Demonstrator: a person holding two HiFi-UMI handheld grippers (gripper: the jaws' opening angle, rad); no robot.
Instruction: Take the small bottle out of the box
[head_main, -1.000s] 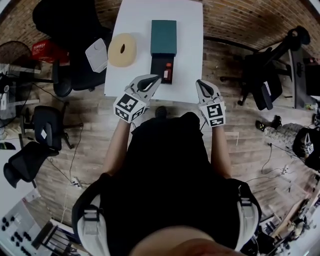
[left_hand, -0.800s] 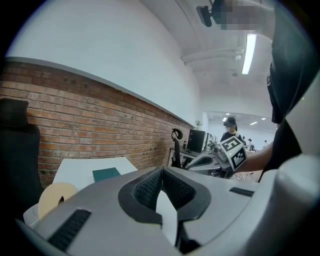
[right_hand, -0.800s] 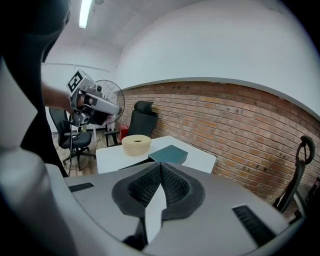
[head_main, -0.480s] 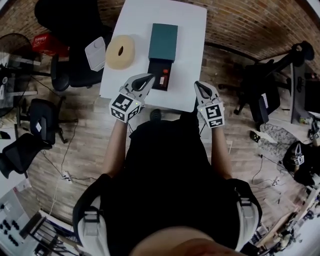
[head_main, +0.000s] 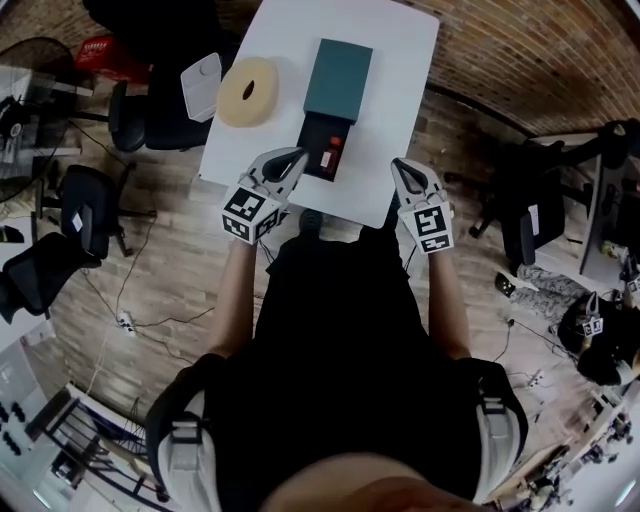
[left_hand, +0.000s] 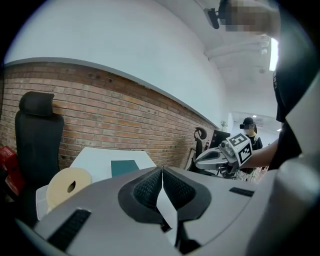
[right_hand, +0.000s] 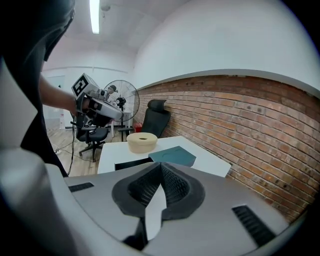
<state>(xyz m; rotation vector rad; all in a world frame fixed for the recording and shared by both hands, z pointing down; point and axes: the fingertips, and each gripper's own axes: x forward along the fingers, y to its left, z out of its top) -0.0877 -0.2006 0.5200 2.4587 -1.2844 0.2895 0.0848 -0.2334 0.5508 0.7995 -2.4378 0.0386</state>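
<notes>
- Both tools are empty. The left gripper (head_main: 299, 157) has its jaws pressed together with nothing between the pads, and the right gripper (head_main: 399, 166) is closed in the same way.
- The small bottle (head_main: 330, 152) lies inside the open black box (head_main: 310, 170) near the front edge of the white table (head_main: 400, 60). The box's teal lid (head_main: 338, 80) sits at 12 o'clock from it.
- In the head view, the bottle's long axis seems to run roughly from 6 to 12 o'clock, leaning a little toward 1. Its red cap is at the far end. It is small in the picture, so we are not certain of this.
- From the left gripper's tip the bottle lies at about 3 o'clock and close by, with the tip just beside the box's left wall. From the right gripper's tip it lies at about 9 o'clock, well apart and beyond the box's right wall.
- We judge the left gripper the nearer one and the natural choice. It would need to open, swing toward 3 o'clock over the box and close across the bottle's short width.
- The pale foam ring (head_main: 248, 92) at 10 o'clock from the box is out of that path.
</notes>
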